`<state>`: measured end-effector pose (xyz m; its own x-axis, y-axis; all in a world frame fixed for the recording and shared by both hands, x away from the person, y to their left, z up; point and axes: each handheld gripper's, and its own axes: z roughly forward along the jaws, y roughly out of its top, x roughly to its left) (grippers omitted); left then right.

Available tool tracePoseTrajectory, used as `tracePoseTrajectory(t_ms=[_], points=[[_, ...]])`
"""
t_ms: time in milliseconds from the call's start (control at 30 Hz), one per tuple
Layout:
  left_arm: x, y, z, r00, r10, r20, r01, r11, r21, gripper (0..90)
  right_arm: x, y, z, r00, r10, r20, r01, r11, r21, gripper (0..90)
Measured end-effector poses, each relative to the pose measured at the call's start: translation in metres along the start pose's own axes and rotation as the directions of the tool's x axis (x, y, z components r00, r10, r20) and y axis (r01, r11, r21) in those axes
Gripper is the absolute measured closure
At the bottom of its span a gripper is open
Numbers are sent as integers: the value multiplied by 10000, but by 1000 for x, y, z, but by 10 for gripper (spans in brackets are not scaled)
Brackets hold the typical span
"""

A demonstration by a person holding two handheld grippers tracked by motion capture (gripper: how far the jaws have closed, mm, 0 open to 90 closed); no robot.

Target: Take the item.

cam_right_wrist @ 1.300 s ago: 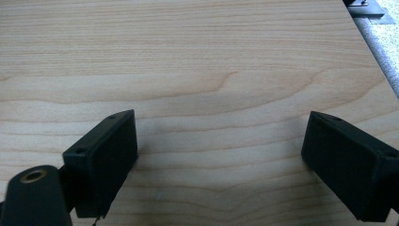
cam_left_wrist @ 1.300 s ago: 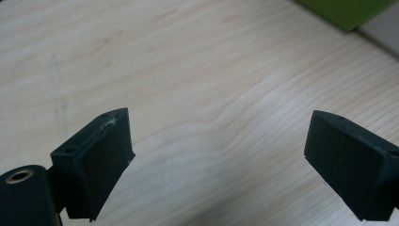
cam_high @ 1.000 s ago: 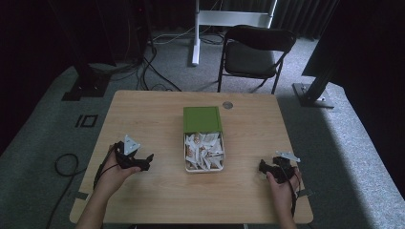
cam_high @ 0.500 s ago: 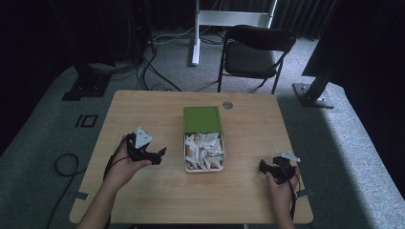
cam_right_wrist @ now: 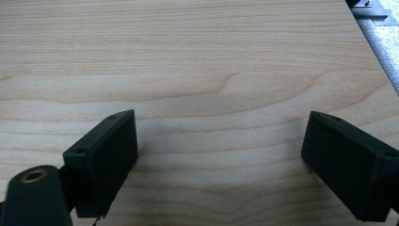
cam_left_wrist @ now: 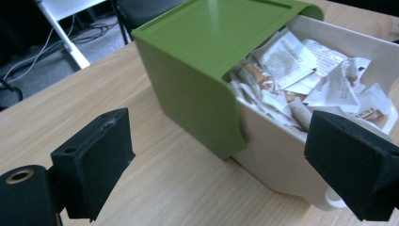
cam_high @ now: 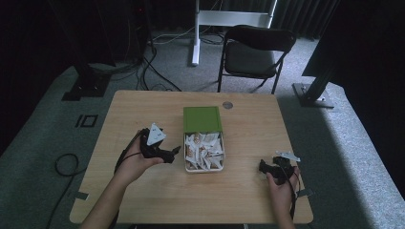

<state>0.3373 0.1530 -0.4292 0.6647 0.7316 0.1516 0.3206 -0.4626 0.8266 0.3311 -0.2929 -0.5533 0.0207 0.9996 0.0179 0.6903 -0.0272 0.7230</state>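
Jaws of the left gripper (cam_left_wrist: 221,174) gaped wide beside the box (cam_left_wrist: 287,174), and the right gripper (cam_right_wrist: 221,160) gaped wide near the tabletop's (cam_right_wrist: 197,56) right edge.

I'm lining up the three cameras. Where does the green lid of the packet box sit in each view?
High view: green lid at table centre, covering the far half of the white box.
Left gripper view: green lid upper middle, between the open jaws.
Right gripper view: bare tabletop between the jaws.
Shared landmark: the wooden tabletop's grain.
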Motion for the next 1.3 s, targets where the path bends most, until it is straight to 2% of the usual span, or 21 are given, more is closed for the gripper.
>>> tracePoseTrajectory(t_ms=[100,567,600,633,667,767,833,1033,1100,1233,1300], points=[[-6,7,3,9995,229,217,-229,9997,-2,89,0,0,0,10000,1,0,-1,10000,0,110],[-28,21,18,9944,559,895,-537,9982,-268,92,0,0,0,10000,0,-2,0,10000,-10,110],[-31,22,22,9915,686,1103,-656,9974,-308,92,0,0,0,10000,-9,-7,9,10000,-15,110],[-31,22,22,9915,686,1103,-656,9974,-308,93,0,0,0,10000,-11,-7,11,10000,-16,110],[-35,23,26,9883,646,1381,-609,9977,-314,93,0,0,0,10000,-8,-6,8,10000,-16,110],[-39,23,29,9857,795,1483,-758,9967,-304,93,0,0,0,10000,-23,-20,22,10000,-17,110],[-46,25,34,9812,912,1701,-864,9956,-356,93,0,0,0,10000,-44,-28,44,10000,-12,110],[-57,31,44,9747,1088,1952,-1021,9938,-438,93,0,0,0,10000,-47,-32,47,10000,-12,110],[-63,33,52,9695,1217,2128,-1157,9925,-402,94,0,0,0,10000,-25,-33,25,10000,-14,110],[-69,35,58,9654,1293,2266,-1246,9916,-349,117,0,0,0,10000,-11,-33,11,10000,-16,110],[-74,35,64,9578,1463,2473,-1416,9892,-369,119,0,0,0,10000,-22,-37,22,10000,-13,110]])
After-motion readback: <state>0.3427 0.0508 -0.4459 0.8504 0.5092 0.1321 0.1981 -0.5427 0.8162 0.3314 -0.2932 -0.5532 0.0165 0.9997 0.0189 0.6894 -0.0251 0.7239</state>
